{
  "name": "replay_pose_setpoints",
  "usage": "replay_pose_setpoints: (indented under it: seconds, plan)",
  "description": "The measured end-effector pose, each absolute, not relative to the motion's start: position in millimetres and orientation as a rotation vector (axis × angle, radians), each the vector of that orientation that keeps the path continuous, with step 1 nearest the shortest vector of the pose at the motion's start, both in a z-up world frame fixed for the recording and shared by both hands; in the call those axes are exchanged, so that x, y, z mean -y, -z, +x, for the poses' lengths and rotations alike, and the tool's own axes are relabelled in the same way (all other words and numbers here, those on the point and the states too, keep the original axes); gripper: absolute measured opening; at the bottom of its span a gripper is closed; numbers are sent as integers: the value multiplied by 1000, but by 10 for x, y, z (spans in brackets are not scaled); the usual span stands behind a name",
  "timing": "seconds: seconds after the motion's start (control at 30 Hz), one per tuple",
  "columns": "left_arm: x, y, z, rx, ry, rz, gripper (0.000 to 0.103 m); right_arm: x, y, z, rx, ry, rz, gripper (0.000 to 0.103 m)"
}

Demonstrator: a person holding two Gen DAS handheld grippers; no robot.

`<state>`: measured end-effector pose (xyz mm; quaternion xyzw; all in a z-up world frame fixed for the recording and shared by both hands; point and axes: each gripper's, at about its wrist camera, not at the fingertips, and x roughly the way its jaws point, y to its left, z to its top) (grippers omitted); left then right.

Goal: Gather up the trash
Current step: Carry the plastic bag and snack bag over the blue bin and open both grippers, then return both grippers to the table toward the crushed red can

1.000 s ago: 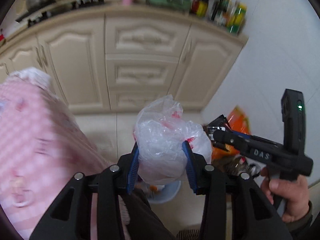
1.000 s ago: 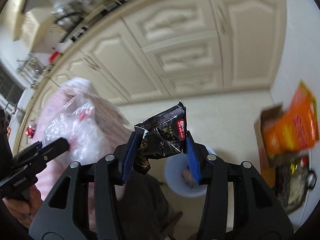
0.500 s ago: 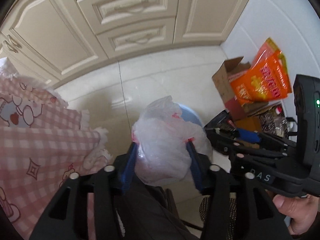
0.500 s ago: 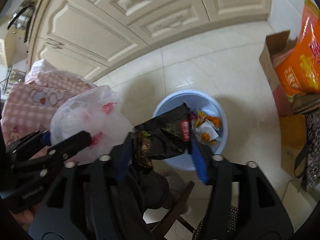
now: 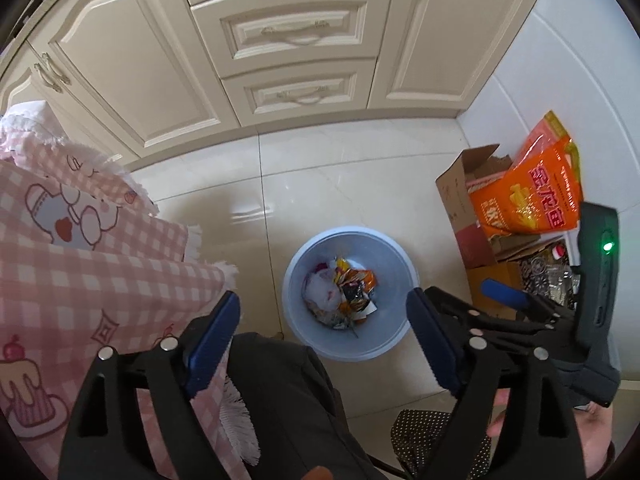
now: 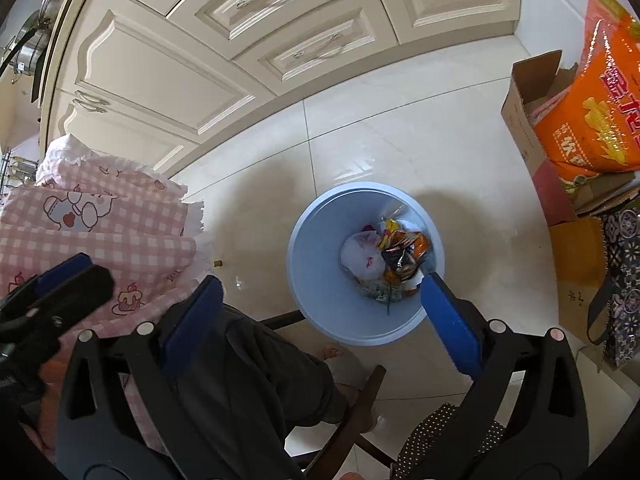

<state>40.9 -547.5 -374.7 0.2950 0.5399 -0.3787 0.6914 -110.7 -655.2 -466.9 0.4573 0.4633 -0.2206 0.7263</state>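
While I hover over blue bin, both my grippers, left and right, gape empty; white bag, black wrapper lie inside bin with orange packets.

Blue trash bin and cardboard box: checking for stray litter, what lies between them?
Only bare floor tile separates the blue trash bin from the cardboard box, as the right wrist view shows.

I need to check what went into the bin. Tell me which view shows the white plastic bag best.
The right wrist view: the white plastic bag lies unobstructed in the blue bin, beside the dark wrapper. The left wrist view shows the same bag smaller and less distinct.
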Motion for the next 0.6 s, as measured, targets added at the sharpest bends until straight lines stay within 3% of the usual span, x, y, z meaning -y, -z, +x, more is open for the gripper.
replay_pose_setpoints:
  seconds: [0.33, 0.6]
  plan:
    - [5367, 3415, 376, -1160, 902, 592, 86, 6491, 4392, -1073, -1013, 511, 943, 97]
    - [5115, 2864, 387, -1075, 961, 470, 86, 6396, 3765, -976, -938, 530, 838, 97]
